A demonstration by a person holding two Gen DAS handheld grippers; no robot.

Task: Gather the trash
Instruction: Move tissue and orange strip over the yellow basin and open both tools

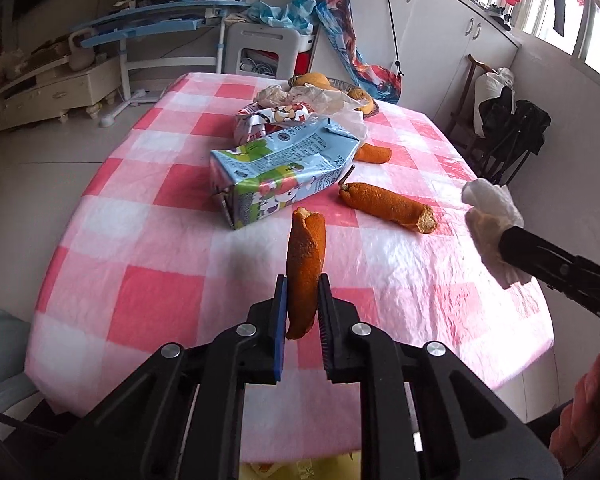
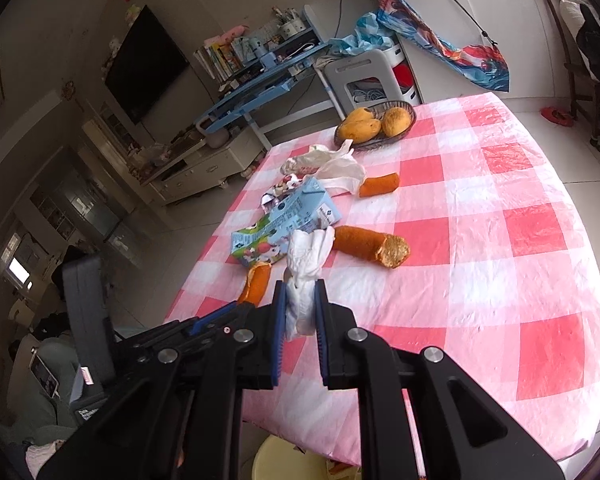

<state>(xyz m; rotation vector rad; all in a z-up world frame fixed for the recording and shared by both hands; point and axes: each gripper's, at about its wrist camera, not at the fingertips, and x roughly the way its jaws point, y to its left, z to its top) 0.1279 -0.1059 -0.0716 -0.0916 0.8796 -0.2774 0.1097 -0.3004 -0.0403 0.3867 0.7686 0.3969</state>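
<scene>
Left gripper [image 1: 303,304] is clamping an orange peel strip [image 1: 305,264], holding it upright above the checkered bench [image 1: 160,292]. Right gripper [image 2: 300,308] is pinching a crumpled white tissue [image 2: 306,264] tight. Lying on the bench beyond are a flattened milk carton [image 1: 284,176], two more peel pieces [image 1: 388,207] and wrappers [image 1: 300,108], near a fruit basket [image 2: 374,122].

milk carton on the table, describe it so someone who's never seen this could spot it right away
On the table with the pink and white checked cloth, look at the litter in the middle, in front of the basket of mangoes. The milk carton lies on its side there, flattened, pale blue and green with cartoon pictures. It is the only boxy printed thing, among orange peels and crumpled white plastic bags.
</scene>
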